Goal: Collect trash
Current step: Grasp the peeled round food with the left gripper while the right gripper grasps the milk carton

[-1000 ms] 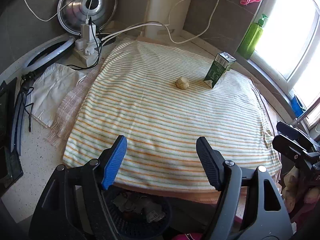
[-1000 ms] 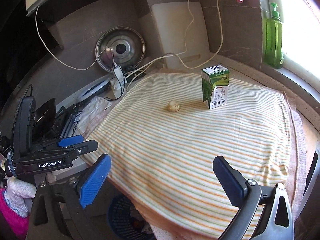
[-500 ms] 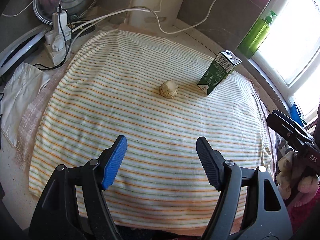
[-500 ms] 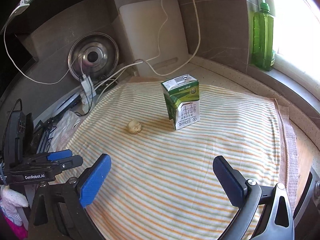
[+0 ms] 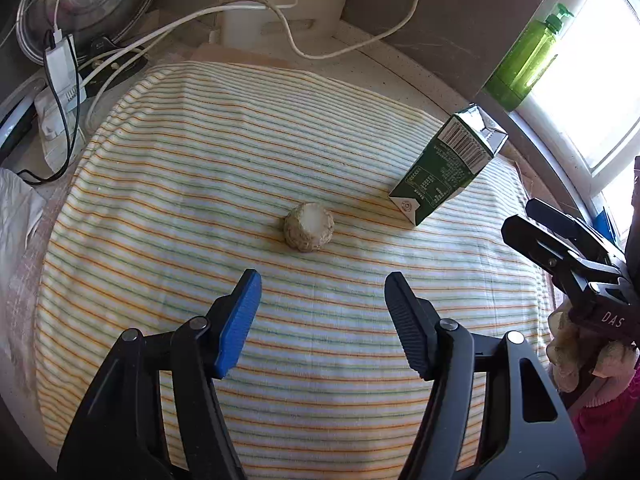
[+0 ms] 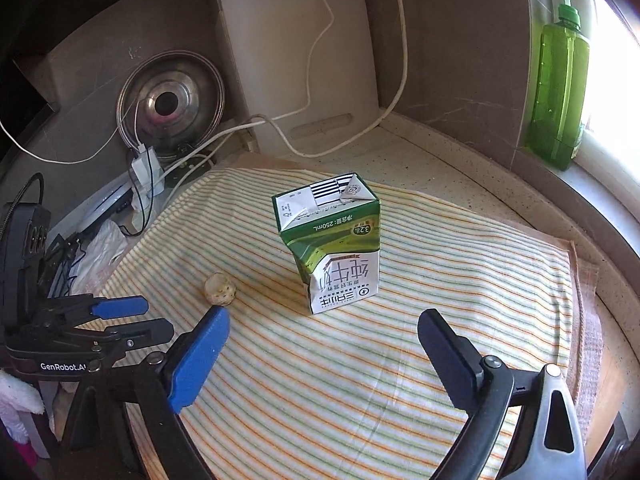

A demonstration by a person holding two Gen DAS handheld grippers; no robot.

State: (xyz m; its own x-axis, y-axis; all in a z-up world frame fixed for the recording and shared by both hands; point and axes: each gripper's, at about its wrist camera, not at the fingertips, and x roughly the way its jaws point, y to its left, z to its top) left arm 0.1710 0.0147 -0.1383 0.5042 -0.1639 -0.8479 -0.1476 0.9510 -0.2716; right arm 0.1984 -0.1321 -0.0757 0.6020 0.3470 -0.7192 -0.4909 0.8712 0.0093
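**A:** Blue pad and black pad on the left gripper (image 5: 322,300) stand wide apart, nothing between them. It hangs over the striped cloth (image 5: 200,184), aimed at the beige lump (image 5: 308,227) just ahead of the tips.

**B:** And the right gripper (image 6: 322,344)?

**A:** Same, jaws spread wide and empty. The milk carton (image 6: 334,246) sits just ahead of it, roughly centred in the gap. Carton stands upside down by its print, dented on one side, resting on the cloth. The lump lies near the carton, apart from it, on the left-hand side.

**B:** So which step?

**A:** Approach, I'd say. Neither piece of trash is touched yet. One claw per item looks like the plan: left on lump, right on carton.

**B:** Next move needs?

**A:** Left: go forward and down until the pads straddle the lump, then close. It's small and round, so it may roll or squirt out if the pads land off-centre. Right: advance until the pads flank the carton's sides, close gently. The carton is already crumpled, so it likely gives under pressure.

**B:** Bin?

**A:** Not visible in either view. Farther out: a pot lid (image 6: 170,100) and white cables (image 5: 248,6) at the back wall, a green soap bottle (image 6: 558,80) by the window. None in the way.
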